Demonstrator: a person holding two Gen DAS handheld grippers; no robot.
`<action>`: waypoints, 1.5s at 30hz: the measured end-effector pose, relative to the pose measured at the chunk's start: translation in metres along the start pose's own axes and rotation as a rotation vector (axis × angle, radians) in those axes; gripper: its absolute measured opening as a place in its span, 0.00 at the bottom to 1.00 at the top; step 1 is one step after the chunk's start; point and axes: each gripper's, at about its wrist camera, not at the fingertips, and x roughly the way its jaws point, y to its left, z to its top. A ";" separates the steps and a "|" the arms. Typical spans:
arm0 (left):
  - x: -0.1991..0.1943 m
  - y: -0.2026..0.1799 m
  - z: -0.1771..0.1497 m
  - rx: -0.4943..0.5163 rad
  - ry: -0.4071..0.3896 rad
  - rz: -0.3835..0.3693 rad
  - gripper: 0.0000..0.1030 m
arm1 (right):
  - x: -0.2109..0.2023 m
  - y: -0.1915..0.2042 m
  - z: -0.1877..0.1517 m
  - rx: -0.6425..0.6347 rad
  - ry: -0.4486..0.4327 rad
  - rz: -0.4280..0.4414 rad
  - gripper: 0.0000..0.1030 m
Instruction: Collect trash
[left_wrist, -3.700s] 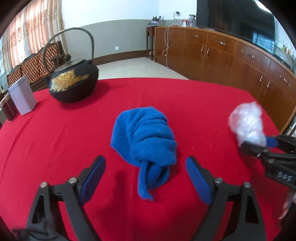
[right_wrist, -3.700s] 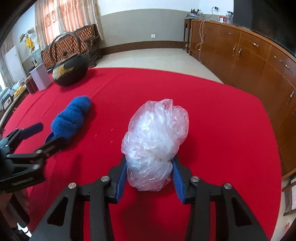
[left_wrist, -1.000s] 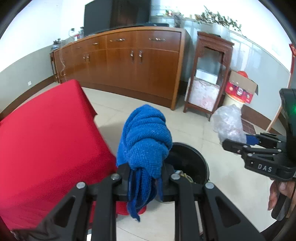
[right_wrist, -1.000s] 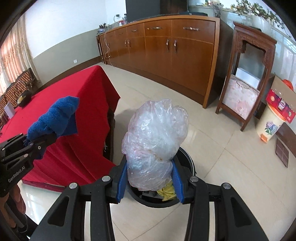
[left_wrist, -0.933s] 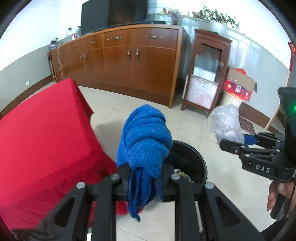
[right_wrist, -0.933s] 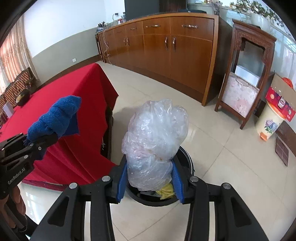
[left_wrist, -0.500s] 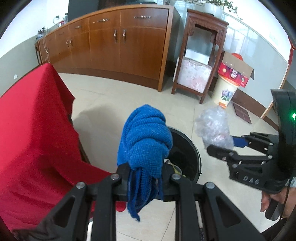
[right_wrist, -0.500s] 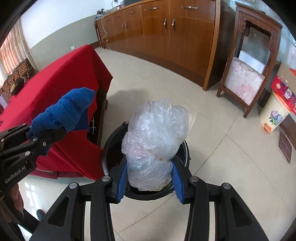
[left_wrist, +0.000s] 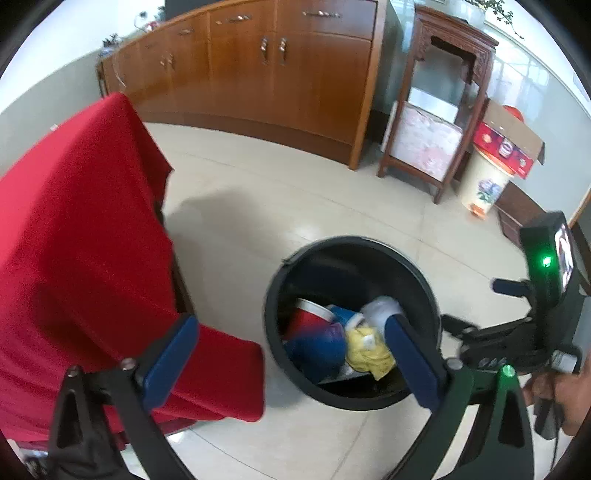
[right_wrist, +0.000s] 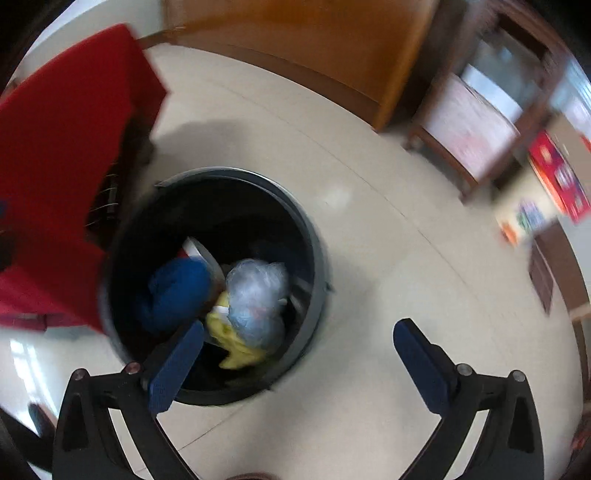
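On the tiled floor beside the red tablecloth (left_wrist: 85, 236) stands a round black trash bin (left_wrist: 275, 295), seen from above in both wrist views. Left gripper (left_wrist: 291, 363): jaws spread wide, having just opened, with nothing between the blue pads; the right-hand pad overlaps the bin's near rim in the picture. Right gripper (right_wrist: 299, 363): jaws likewise spread wide after just opening, empty, with its left pad over the bin's near edge; this view is blurred. Inside the bin lie the blue towel (right_wrist: 173, 291), toward the tablecloth side, and the crumpled clear plastic bag (right_wrist: 258, 299), just beside it and resting on a yellow wrapper (left_wrist: 365, 352). A red cup with a white rim (left_wrist: 308, 317) shows behind the towel. In the left wrist view the right gripper's black body (left_wrist: 517, 332), with a green light, appears at the right edge, held by a hand (left_wrist: 561, 395). Background: a brown wooden sideboard (left_wrist: 280, 70), a dark wooden stand (left_wrist: 439, 110) and a pale bucket (left_wrist: 484, 184) topped by a red carton.
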 end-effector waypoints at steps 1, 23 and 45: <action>-0.004 0.001 -0.002 0.004 -0.008 0.003 0.98 | -0.004 -0.006 -0.004 0.029 0.000 0.006 1.00; -0.119 0.024 -0.019 -0.032 -0.193 0.040 0.99 | -0.171 0.046 -0.058 0.126 -0.298 0.030 1.00; -0.276 0.092 -0.059 -0.099 -0.384 0.180 0.99 | -0.356 0.157 -0.127 0.075 -0.514 0.068 1.00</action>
